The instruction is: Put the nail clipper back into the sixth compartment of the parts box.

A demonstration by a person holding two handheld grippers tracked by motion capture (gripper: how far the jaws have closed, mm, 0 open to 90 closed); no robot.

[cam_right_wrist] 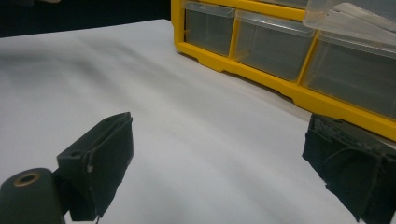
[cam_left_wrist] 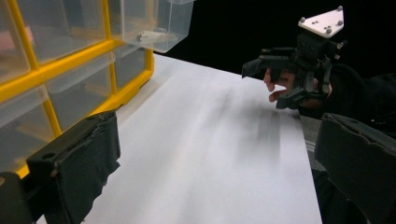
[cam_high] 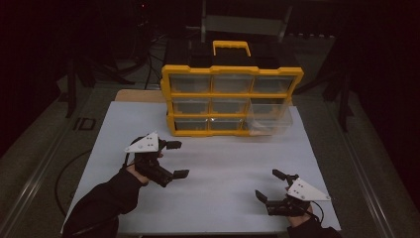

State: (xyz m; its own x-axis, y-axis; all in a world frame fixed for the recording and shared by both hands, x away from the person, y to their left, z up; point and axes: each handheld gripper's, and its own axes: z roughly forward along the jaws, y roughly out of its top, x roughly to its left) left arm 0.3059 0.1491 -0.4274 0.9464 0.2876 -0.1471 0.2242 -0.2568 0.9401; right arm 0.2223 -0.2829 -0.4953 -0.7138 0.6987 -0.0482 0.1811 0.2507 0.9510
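We hold the left gripper [cam_high: 176,159] and right gripper [cam_high: 270,186], jaws released and empty, near the tabletop's [cam_high: 223,163] front edge, facing the yellow drawer organizer [cam_high: 231,94], whose clear drawer [cam_high: 270,119] juts out, presumably for reaching.

A yellow drawer organiser [cam_high: 231,99] stands on the white table [cam_high: 213,173]; one clear drawer [cam_high: 270,116] protrudes.

Open room: white table [cam_high: 213,163] bare across centre and lower frame in high view, wide gap between the 2 grippers.
Obstacle, upper centre: yellow drawer cabinet [cam_high: 230,99] standing upright at the table's far edge.
Obstacle, right of cabinet: clear drawer [cam_high: 271,117] pulled out, sticking forward over the table.
Left gripper [cam_high: 174,158]: lower left, jaws apart, nothing between.
Right gripper [cam_high: 270,186]: lower right, jaws apart, well apart from cabinet.
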